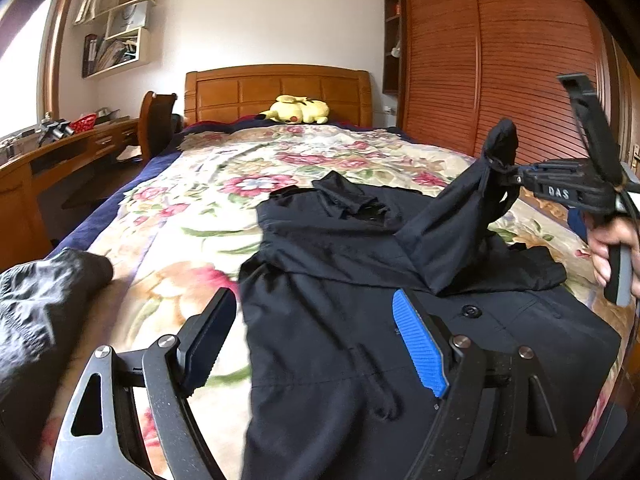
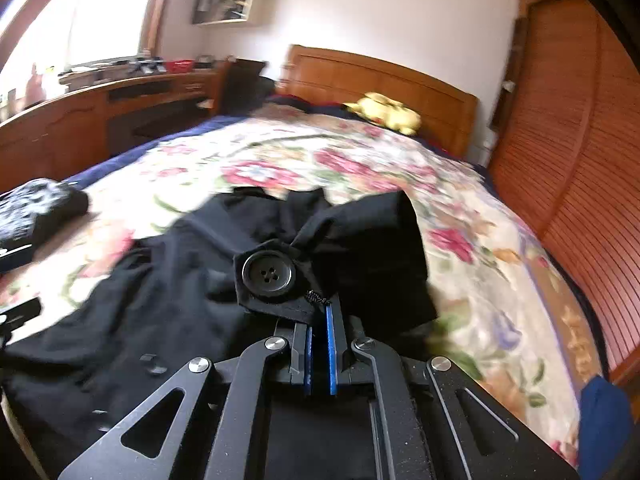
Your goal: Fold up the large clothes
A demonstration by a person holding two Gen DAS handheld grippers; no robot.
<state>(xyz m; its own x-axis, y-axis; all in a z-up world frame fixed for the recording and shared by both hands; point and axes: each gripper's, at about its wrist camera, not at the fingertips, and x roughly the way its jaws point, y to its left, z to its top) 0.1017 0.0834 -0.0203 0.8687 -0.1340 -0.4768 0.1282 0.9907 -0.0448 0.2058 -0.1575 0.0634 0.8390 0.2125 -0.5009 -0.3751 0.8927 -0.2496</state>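
Note:
A large black coat [image 1: 360,280] lies spread on the floral bedspread [image 1: 192,208]. My left gripper [image 1: 316,340] hovers open over the coat's lower left part, nothing between its blue pads. My right gripper [image 1: 504,172] is shut on the coat's sleeve cuff [image 1: 500,140] and holds it lifted above the bed at the right. In the right wrist view the right gripper [image 2: 320,320] pinches the cuff tab with a big black button [image 2: 267,274], and the sleeve [image 2: 372,248] hangs beyond it over the coat [image 2: 140,320].
A dark folded garment [image 1: 44,300] lies at the bed's left edge. A yellow plush toy [image 1: 298,110] rests by the wooden headboard [image 1: 276,88]. A desk [image 1: 60,152] stands left, a slatted wardrobe [image 1: 500,60] right. A hand [image 1: 612,248] grips the right gripper's handle.

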